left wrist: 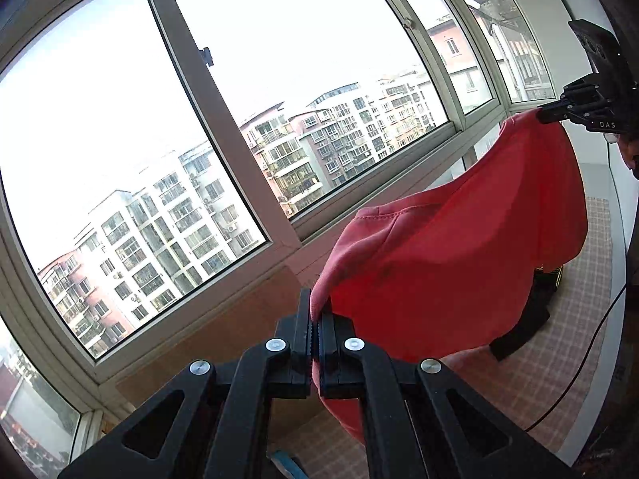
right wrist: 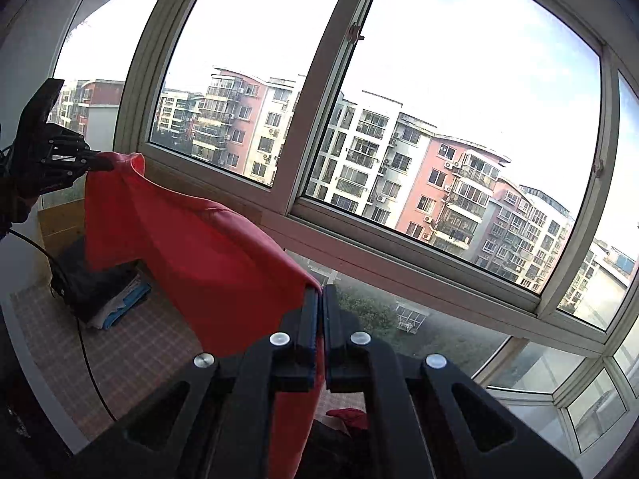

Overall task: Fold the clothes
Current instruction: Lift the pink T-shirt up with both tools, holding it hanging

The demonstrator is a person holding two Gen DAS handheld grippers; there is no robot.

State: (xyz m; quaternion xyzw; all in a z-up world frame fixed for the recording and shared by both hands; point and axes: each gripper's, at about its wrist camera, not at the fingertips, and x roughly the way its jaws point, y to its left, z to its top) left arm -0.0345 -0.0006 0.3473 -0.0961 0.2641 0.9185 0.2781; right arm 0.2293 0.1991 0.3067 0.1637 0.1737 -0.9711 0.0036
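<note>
Red cotton-like cloth, a garment (left wrist: 459, 247) that looks like a T-shirt or sweatshirt, hangs stretched in the air between the two grippers, in front of a bay window (left wrist: 223, 127) facing apartment blocks. The left gripper (left wrist: 315, 331) has its jaws pressed together on one edge of the fabric, the cloth showing as a thin line between them. The right gripper (right wrist: 321, 319) is likewise clamped on another edge, red cloth running down through the narrow slot between its fingers.

The step in hand appears to be the lift-and-spread: the garment is held up by two points so it hangs open above the checked table covering (left wrist: 575, 319). The next move probably calls for lowering it flat onto that surface with both grips kept tight and the span between them held taut, so no crease sets in before the first fold. The lower hem droops near a dark pile, so placing it clear of that matters.

From the left wrist, the right gripper shows from the outside, pinching the raised corner at the far top, and a ribbed seam like a neckline shows near the left grip. A cable (left wrist: 591, 359) trails over the table edge. The right wrist shows instead a stack of folded clothes (right wrist: 108, 299), dark with pale and blue layers, lying under the hanging cloth, a cardboard box (right wrist: 60, 219) behind it, and a small red piece (right wrist: 351, 417) low beneath the gripper, too hidden to identify.
</note>
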